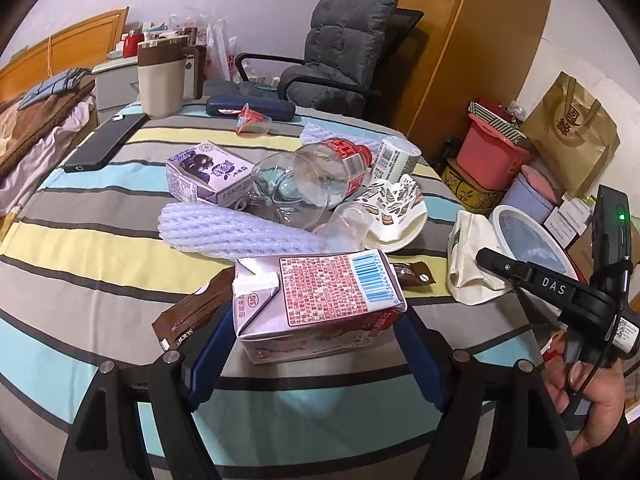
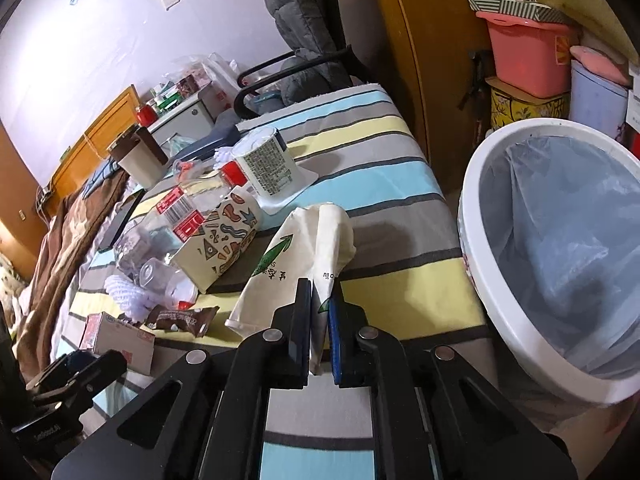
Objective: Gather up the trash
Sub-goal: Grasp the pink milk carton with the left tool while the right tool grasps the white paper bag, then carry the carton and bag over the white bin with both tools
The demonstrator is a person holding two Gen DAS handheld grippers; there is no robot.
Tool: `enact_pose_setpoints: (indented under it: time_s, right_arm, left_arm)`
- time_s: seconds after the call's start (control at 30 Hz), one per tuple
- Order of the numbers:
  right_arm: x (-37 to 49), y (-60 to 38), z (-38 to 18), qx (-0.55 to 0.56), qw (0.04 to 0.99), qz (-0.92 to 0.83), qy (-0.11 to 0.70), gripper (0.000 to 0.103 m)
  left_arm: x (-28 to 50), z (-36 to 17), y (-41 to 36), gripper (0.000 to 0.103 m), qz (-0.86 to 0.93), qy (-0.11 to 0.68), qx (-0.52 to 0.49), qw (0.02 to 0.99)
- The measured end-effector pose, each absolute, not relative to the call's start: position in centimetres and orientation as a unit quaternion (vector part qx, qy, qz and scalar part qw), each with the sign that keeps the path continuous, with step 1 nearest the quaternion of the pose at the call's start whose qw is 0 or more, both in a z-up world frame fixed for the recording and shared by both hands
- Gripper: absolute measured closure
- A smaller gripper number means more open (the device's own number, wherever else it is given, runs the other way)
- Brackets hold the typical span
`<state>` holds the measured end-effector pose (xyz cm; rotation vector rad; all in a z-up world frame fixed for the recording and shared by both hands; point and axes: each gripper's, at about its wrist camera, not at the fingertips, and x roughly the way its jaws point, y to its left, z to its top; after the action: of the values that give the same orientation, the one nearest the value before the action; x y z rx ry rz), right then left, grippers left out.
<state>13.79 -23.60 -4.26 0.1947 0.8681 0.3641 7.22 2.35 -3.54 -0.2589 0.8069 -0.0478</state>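
A red-and-white milk carton (image 1: 316,300) lies on the striped table (image 1: 80,264) between the blue pads of my left gripper (image 1: 316,332), which sit against both its ends. A cream paper bag (image 2: 320,236) with a green arrow print is pinched at its lower edge by my right gripper (image 2: 320,292), whose jaws are shut on it. In the left wrist view that bag (image 1: 472,256) sits at the table's right edge with the right gripper's fingers (image 1: 496,262) on it. A white bin (image 2: 476,184) with a blue liner stands just right of the table.
A clear bottle (image 1: 312,176), purple carton (image 1: 204,172), foam net (image 1: 224,232), brown wrappers (image 1: 188,316), a printed paper bowl (image 1: 396,208) and a cup (image 2: 264,164) litter the table. A phone (image 1: 108,140), mug (image 1: 160,76) and dark case (image 1: 248,106) lie farther back. A chair (image 1: 340,56) stands behind.
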Motion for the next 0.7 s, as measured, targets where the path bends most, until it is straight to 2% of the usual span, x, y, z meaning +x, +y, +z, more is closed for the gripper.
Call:
enact_pose_setpoints:
  time_s: [0.7]
  right_arm:
    - [11.3,-25.5,-1.8,0.095,0.906,0.164,0.379,0.094]
  left_arm:
    - [7.1,-0.8,-2.0,0.024,-0.077,0.377,-0.072,0.920]
